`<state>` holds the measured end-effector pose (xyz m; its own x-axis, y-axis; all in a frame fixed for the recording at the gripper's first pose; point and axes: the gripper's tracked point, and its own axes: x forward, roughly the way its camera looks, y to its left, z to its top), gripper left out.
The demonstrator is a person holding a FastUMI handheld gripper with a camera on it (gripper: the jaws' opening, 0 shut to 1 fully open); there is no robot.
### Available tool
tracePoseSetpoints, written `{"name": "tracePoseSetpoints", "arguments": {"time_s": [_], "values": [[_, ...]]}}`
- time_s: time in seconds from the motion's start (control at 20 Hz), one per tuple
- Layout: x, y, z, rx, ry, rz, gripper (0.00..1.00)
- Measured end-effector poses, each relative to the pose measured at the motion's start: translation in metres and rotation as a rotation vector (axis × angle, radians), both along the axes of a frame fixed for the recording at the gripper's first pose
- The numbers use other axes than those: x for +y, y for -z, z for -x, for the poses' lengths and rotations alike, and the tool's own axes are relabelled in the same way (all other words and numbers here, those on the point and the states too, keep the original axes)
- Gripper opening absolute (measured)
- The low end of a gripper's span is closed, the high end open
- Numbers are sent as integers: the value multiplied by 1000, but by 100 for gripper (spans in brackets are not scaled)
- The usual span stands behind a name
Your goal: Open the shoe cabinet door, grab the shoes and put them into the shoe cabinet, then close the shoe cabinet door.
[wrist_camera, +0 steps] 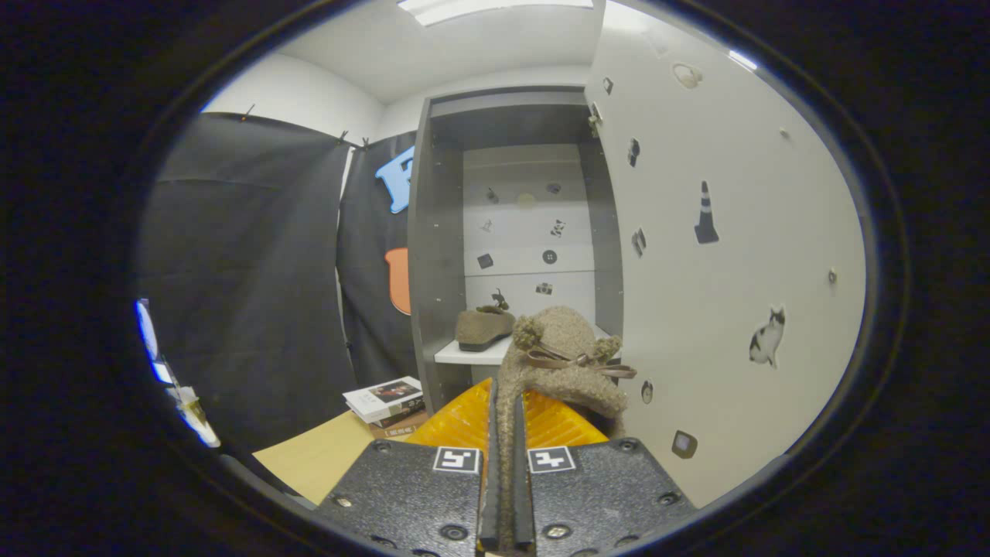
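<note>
Gripper view: tongs [506, 464] clamping slipper [568, 356], toe toward cabinet [437, 232].

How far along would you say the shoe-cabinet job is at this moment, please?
Done: the cabinet door stands open and one shoe sits on the shelf. In hand: the tool is shut on the second shoe, just short of the cabinet. Left: shelve it, then close the door.

A slipper [568, 352] is clamped between the fingers of the gripper [506, 464]. At 12 o'clock beyond it stands the open shoe cabinet [437, 232], a second slipper [483, 326] set on its shelf [472, 354]. The cabinet door [735, 271] is swung out at 2 o'clock. Books [384, 400] are stacked on the table [325, 456] at 10 o'clock.
</note>
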<state>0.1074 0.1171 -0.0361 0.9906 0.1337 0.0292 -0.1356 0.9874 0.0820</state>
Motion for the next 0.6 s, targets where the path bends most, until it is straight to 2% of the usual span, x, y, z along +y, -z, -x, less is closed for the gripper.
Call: {"name": "tracePoseSetpoints", "arguments": {"time_s": [0.25,0.6], "values": [[0,-46,-23,6,14,35,10],[-3,-107,-98,29,76,87,10]]}}
